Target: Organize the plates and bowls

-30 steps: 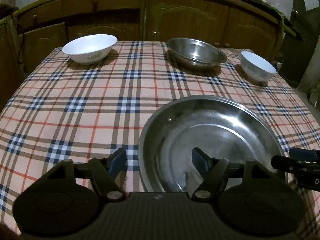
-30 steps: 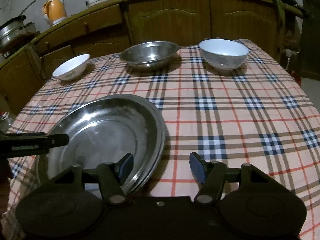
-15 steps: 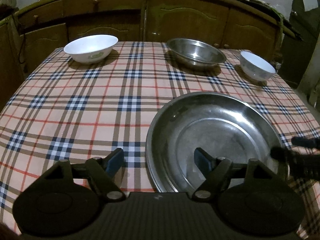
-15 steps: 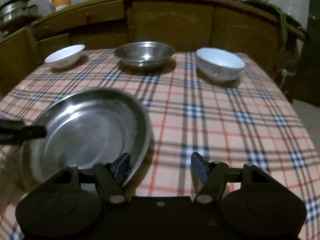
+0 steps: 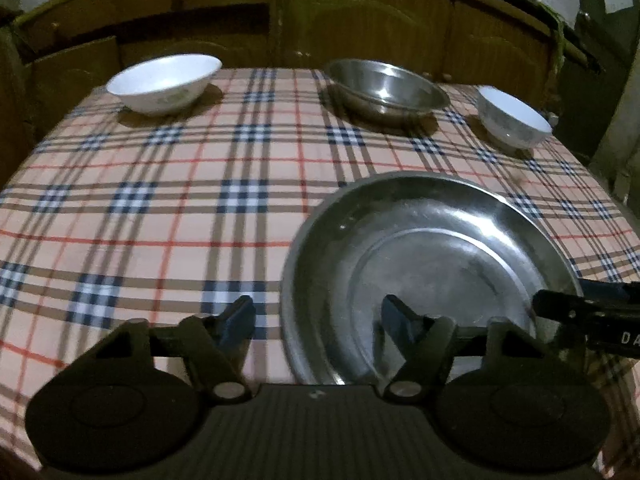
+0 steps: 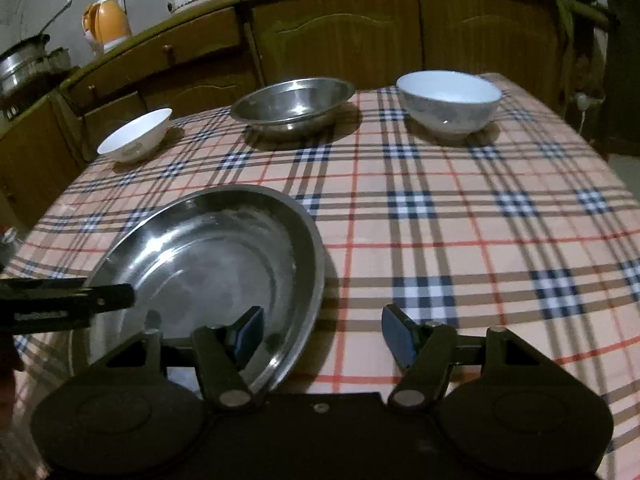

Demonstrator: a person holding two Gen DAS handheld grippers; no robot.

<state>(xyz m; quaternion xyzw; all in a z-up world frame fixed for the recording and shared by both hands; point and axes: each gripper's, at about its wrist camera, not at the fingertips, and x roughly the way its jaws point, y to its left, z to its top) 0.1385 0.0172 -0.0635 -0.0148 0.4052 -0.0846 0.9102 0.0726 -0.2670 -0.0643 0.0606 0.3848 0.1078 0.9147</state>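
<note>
Left wrist view: our left gripper [image 5: 316, 320] hangs w/ fingers spread wide, holding nothing; its right finger sits over the large round stainless-steel plate [image 5: 432, 256], left finger over the plaid tablecloth [image 5: 160, 200]. The plate lies near the table's front edge. Along the far edge, L to R: wide white ceramic bowl [image 5: 164, 82], shallow steel bowl [image 5: 386, 90], small deep white bowl [image 5: 514, 118], all well apart. Our right gripper's tip [image 5: 592, 312] pokes in at the plate's right rim.

Right wrist view: our right gripper [image 6: 322, 330] is also spread apart, empty; its left finger is over the steel plate [image 6: 208, 252], right finger over cloth [image 6: 460, 220]. Far side: white bowl [image 6: 134, 140], steel bowl [image 6: 292, 102], deep white bowl [image 6: 450, 102]. Behind are brown wooden cabinets [image 6: 340, 36] and an orange kettle [image 6: 108, 26] on the counter. Left gripper's tip [image 6: 72, 306] shows at the plate's left rim; contact, can't tell.
</note>
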